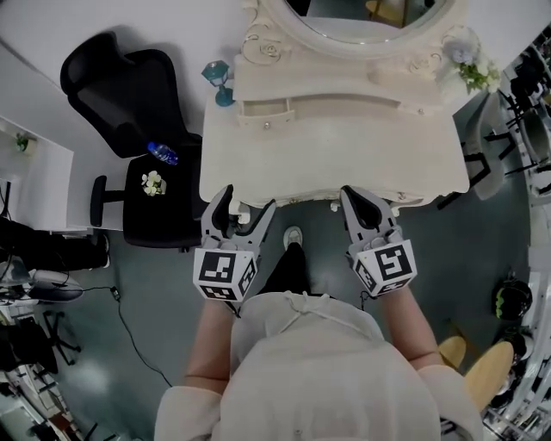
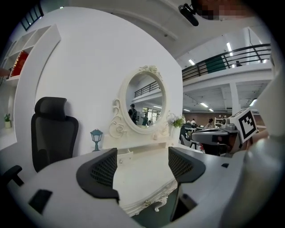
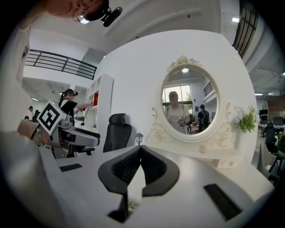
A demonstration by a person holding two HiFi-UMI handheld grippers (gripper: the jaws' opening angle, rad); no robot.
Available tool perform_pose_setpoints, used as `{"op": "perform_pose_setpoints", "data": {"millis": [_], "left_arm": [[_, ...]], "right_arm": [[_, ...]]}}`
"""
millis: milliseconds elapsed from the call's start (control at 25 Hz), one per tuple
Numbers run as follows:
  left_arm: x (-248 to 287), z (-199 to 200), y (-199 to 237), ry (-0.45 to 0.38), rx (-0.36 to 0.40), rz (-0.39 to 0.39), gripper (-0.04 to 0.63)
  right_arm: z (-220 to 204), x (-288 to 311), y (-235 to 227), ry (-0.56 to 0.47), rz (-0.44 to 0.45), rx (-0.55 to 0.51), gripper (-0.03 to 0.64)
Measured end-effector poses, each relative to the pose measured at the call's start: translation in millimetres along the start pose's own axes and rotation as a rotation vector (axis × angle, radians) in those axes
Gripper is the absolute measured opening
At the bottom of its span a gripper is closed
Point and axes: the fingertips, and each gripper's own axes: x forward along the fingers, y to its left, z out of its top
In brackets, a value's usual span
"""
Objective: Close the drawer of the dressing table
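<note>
Cream dressing table [image 1: 327, 159] sits just ahead of both grippers. Its small shelf drawer [image 1: 263, 108] juts out at the back left, well beyond them. The left gripper [image 1: 247, 201] gapes empty, and the right gripper [image 1: 362, 200] has its jaws pressed together.

In your head view the top edge cuts off the oval mirror [image 1: 362, 26]. The desk [image 1: 344, 155] top overhangs its own front, so you cannot tell how a drawer there sits. In your right gripper view the right gripper [image 3: 140, 156] body hides most of that front. Only a gold knob [image 3: 131, 205] shows, too small to read.
</note>
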Motion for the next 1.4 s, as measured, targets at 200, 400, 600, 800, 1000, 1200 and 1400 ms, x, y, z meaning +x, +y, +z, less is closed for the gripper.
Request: {"op": "perform_pose_setpoints", "data": {"millis": [200,400,600,800,1000,1200,1400], "left_arm": [[59.0,-1.2,21.4,-0.006,-0.04,0.002,0.376],[114.2,-22.7,50.2,0.024,-0.073,0.023,0.376],[164.0,-65.4,72.8,0.092,-0.069,0.036,0.376],[206.6,-103.0,90.6,0.156,-0.088,0.044,0.376],[241.7,-125.1,101.2,0.22,-0.111,0.044,0.363],[255.9,-137.3,120.1,0.245,-0.17,0.123,0.215],[269.1,-148.9,125.5,0.285,-0.186,0.145,0.213]], "right_arm": [[-2.9,56.5,-32.9,0.022,0.022,0.012,0.006],[-16.0,107.7,-58.6,0.058,0.035,0.017,0.006],[-40.8,156.2,-74.1,0.09,0.063,0.012,0.006],[-66.5,194.3,-87.7,0.141,0.079,0.027,0.006],[-91.9,223.2,-99.5,0.189,0.083,0.049,0.006],[-100.7,239.5,-109.7,0.21,0.085,0.059,0.006],[-104.9,248.3,-117.6,0.221,0.089,0.068,0.006]]}}
